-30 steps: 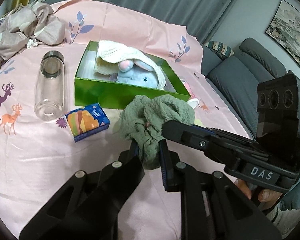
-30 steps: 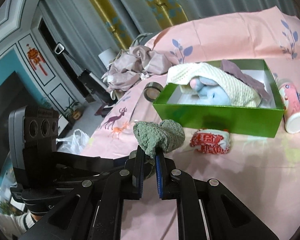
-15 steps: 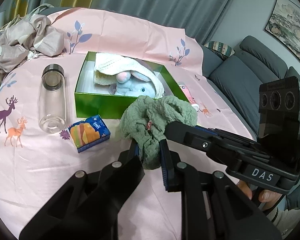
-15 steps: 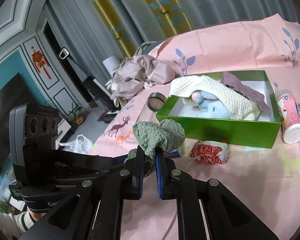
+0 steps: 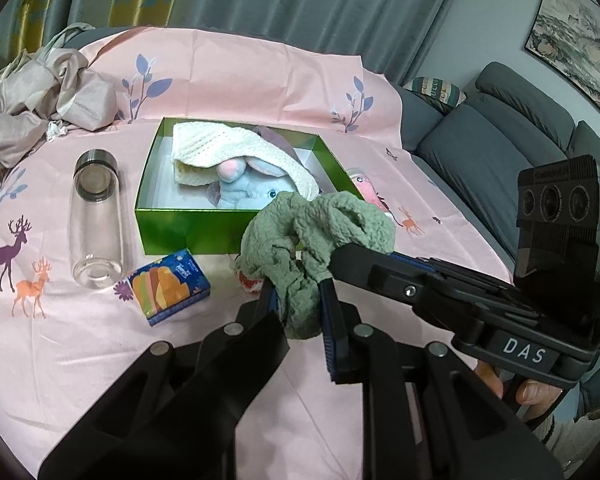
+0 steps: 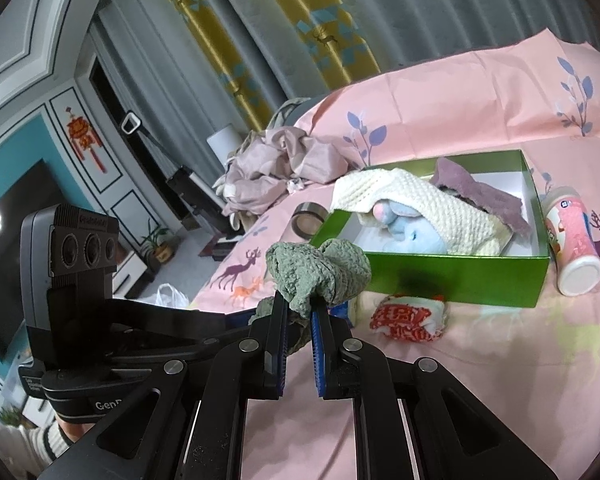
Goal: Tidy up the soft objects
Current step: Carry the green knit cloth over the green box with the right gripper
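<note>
You hold the green cloth (image 5: 316, 236) with both grippers: your left gripper (image 5: 298, 304) is clamped on its lower fold, and your right gripper (image 6: 299, 308) is closed narrow on another fold. The cloth hangs above the pink tablecloth (image 5: 80, 344), just in front of the green box (image 5: 188, 232), where the blue plush toy (image 5: 248, 192) lies under the white knit (image 5: 220, 148).

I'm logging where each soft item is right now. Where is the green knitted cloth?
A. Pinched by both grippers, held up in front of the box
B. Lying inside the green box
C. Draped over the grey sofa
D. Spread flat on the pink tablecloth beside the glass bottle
A: the green knitted cloth is clamped between the pads of the left gripper and the right gripper, in front of the green box, not in it.
</note>
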